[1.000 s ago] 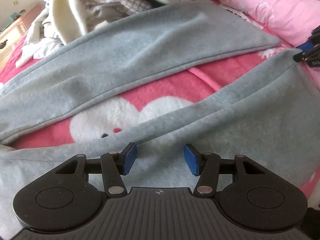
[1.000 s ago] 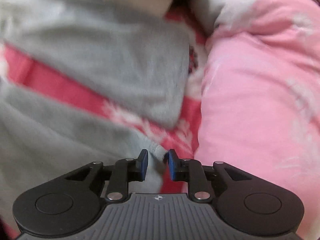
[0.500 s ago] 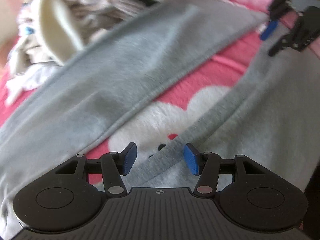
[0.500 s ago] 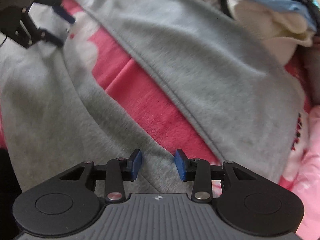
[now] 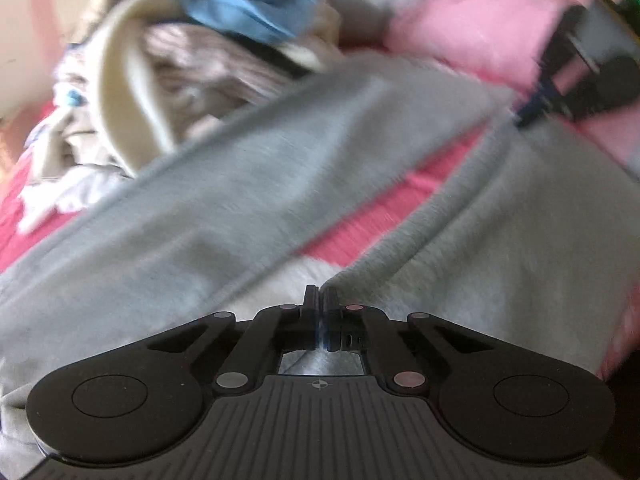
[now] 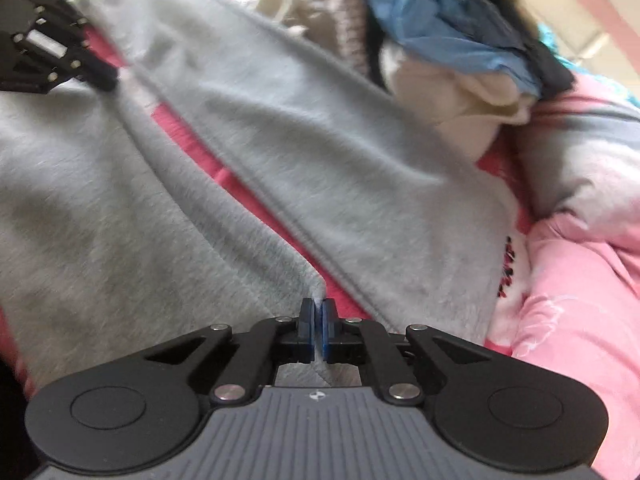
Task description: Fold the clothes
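Together, our left gripper (image 5: 321, 300) and right gripper (image 6: 318, 312) each pinched an edge of the grey sweatpants (image 6: 120, 200), spread on the pink bedspread (image 6: 256, 204). We judged folding barely begun; a clothes pile (image 5: 192, 60) waited beyond.

My left gripper (image 5: 321, 300) has its jaws pinched together on the inner edge of the near leg of the grey pants (image 5: 248, 200). View is motion-blurred. Both legs fan out ahead of me over the pink sheet (image 5: 400, 208), which shows in the wedge between them. Right gripper (image 5: 532, 110) sits far right, at the near leg's far end; can't tell its jaw state from here. Clothes pile (image 5: 180, 72) back left, blue jeans (image 5: 244, 12) on top. Pink quilt (image 5: 460, 28) back right.
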